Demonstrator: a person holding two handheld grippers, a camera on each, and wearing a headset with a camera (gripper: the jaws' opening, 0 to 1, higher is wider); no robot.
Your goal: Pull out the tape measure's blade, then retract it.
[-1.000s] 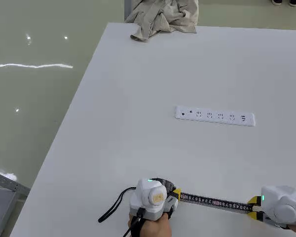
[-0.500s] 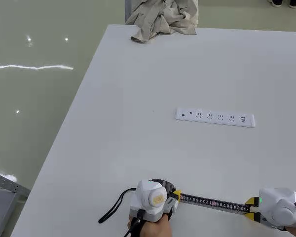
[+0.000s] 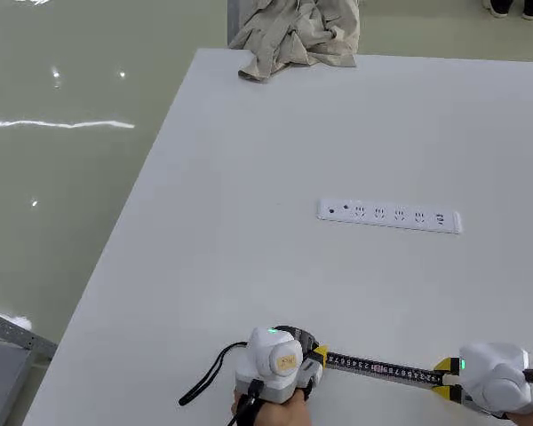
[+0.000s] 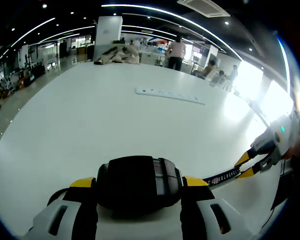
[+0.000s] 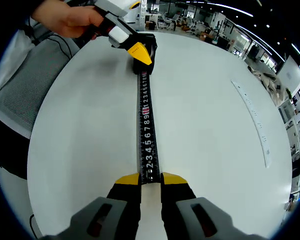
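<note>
So, tape measure (image 4: 140, 172): we see a rounded black case with a grey band across its top, sitting on the near edge of the table (image 3: 249, 222), close to the person.
Blade (image 5: 148, 125): drawn out of the case in a straight line along the tabletop. It is black with white numerals and one red mark partway along.
Left gripper (image 4: 139, 184): its yellow-tipped jaws are closed on the two sides of the case. A hand (image 3: 271, 410) holds it from below in the head view.
Right gripper (image 5: 150, 179): its jaws are narrow, pinching the free end of the blade between the yellow tips. It is well apart from the case, toward the right.
Black cord (image 3: 204, 377): it lies in a loop on the table just left of the left gripper; we cannot tell what it is fastened to.
Power strip (image 3: 389, 216): white and flat on the table, farther out than the blade.
Cloth (image 3: 293, 35): a crumpled beige heap at the far edge of the table.
</note>
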